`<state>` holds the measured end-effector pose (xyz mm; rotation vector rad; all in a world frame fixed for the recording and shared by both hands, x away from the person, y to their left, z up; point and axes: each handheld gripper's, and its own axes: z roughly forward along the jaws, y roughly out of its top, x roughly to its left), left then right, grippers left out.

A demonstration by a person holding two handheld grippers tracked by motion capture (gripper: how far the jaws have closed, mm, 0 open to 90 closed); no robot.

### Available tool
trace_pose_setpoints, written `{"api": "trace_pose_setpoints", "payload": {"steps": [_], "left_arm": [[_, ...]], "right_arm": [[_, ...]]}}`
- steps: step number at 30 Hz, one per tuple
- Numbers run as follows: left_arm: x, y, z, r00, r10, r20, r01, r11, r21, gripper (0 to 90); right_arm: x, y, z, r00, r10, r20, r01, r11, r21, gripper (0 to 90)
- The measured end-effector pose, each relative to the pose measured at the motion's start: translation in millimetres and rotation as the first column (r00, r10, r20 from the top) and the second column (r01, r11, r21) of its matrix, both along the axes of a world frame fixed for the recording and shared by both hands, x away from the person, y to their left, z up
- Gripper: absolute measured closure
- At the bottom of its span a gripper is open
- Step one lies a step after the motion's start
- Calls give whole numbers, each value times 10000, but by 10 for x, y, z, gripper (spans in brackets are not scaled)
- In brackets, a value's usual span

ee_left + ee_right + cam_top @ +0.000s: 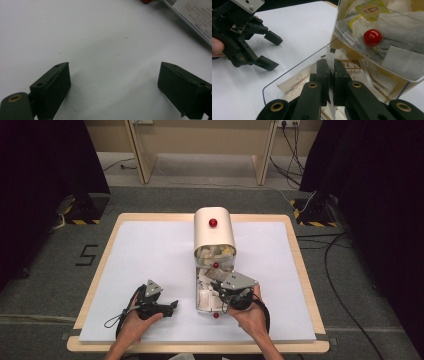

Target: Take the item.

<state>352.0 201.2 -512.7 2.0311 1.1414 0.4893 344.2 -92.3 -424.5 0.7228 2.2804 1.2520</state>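
The tabletop (150, 250) is a wooden board covered by a white sheet. A cream, round-topped container (214, 232) with a red knob (213, 223) stands at the middle of the tabletop, toward the far edge. A clear plastic drawer (206, 292) extends from its open front toward the near edge. The drawer holds paper sachets (352, 71), some with printed lettering. In the right gripper view, a second clear compartment (387, 37) sits above the drawer, carries its own red knob (372, 37), and is packed with white and yellow sachets. Another red knob (216, 315) sits at the drawer's near end.

The right gripper (331, 72), held in the right hand (250, 312), is positioned over the drawer near the middle of the near edge. Its jaws stand almost closed, with only a thin slit between them. Whether they pinch a sachet cannot be told; the clear drawer wall and the sachets lie directly beyond the tips.

The left gripper (172, 306), held in the left hand (134, 320), rests low over the bare sheet just left of the drawer. Its jaws are spread wide with nothing between them. In the left gripper view, the drawer's edge crosses the top right corner.

Dark curtains, floor cables and a wooden frame stand beyond the tabletop's far edge.
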Motion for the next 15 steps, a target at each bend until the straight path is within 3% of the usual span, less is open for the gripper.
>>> {"api": "trace_pose_setpoints", "payload": {"steps": [15], "left_arm": [[1,1,-1,10000,-3,3,3,10000,-19,106]], "right_arm": [[-55,-186,113,9988,-401,282,391,9987,340,862]]}}
